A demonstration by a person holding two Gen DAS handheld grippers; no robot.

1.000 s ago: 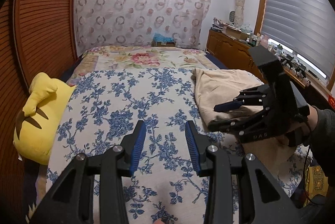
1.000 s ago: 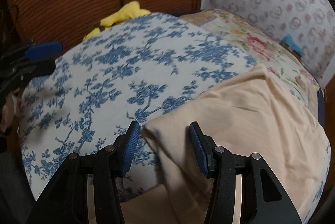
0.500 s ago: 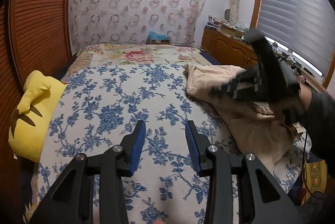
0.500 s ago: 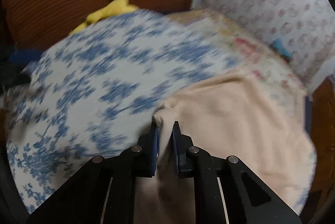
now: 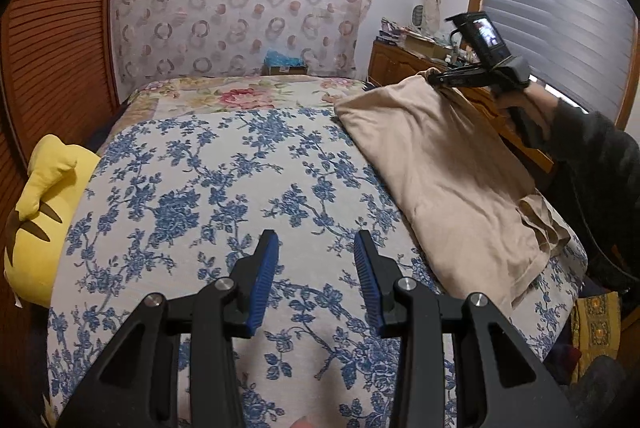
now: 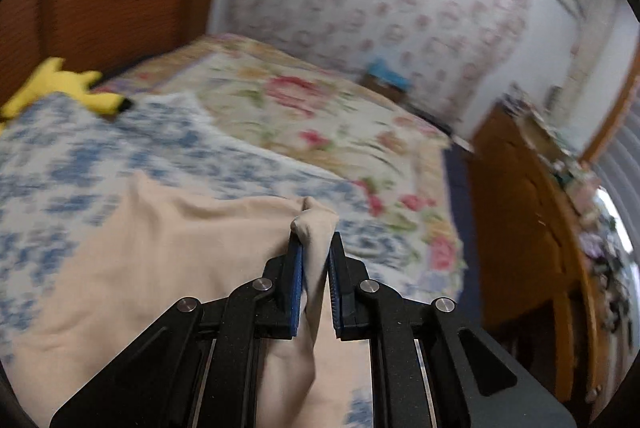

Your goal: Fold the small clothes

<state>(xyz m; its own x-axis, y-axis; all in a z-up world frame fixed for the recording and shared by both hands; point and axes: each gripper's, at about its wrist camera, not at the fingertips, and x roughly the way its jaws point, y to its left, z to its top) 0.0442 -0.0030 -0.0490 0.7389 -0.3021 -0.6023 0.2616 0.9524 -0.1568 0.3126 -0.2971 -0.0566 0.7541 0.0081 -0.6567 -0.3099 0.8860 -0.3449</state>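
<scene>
The right gripper (image 6: 316, 260) is closed on a bunched corner of the beige cloth (image 6: 132, 268); a small knob of fabric sticks out above its blue pads (image 6: 297, 268). In the left wrist view this gripper (image 5: 434, 79) is raised above the far right side of the bed (image 5: 224, 188) and holds that corner up, so the cloth (image 5: 440, 180) hangs from it and slopes down to the cover. The rest of the cloth lies along the right edge of the bed, with a loose folded part near the right front corner.

The left gripper (image 5: 316, 276) is open and holds nothing. It hovers over the blue flower cover, near the front of the bed, well apart from the cloth.

A yellow plush (image 5: 44, 212) lies at the left edge of the bed, beside the wooden wall (image 5: 60, 40). A wooden cabinet (image 5: 400, 62) stands at the right, under the window blind (image 5: 560, 12). The right wrist view is blurred, so small details are not clear there.
</scene>
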